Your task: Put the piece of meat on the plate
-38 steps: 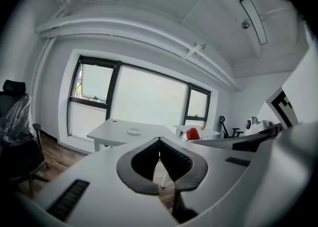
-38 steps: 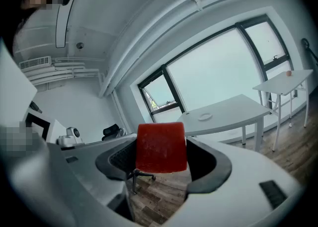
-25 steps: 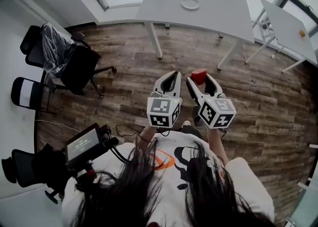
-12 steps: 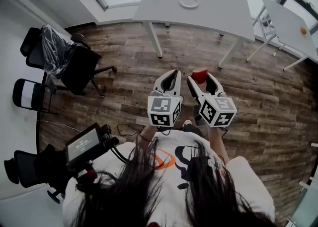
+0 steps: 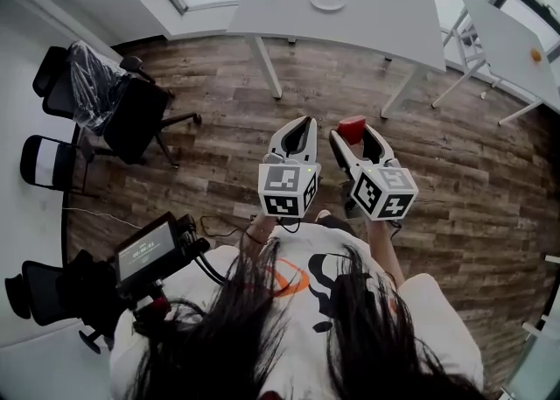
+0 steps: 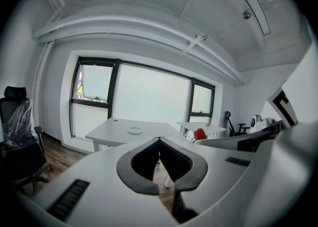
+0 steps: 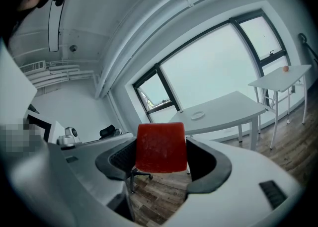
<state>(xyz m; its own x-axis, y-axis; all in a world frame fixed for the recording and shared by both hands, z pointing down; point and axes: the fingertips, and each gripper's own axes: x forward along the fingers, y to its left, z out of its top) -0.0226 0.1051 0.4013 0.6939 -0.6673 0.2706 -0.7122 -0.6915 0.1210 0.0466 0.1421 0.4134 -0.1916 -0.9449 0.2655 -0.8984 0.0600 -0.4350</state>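
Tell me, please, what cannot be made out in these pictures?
- Plate: too small in every view to tell whether anything lies on it.
- Small orange thing on the side table: too small to identify.
- Piece of meat: its sides are covered by the jaws of the right gripper; the head view shows only its top.

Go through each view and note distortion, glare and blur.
Head view: wide-angle bend curves the table edges; daylight is even. Left gripper view: fisheye with black corners, windows blown out white. Right gripper view: same fisheye; the piece of meat between the jaws is sharp.
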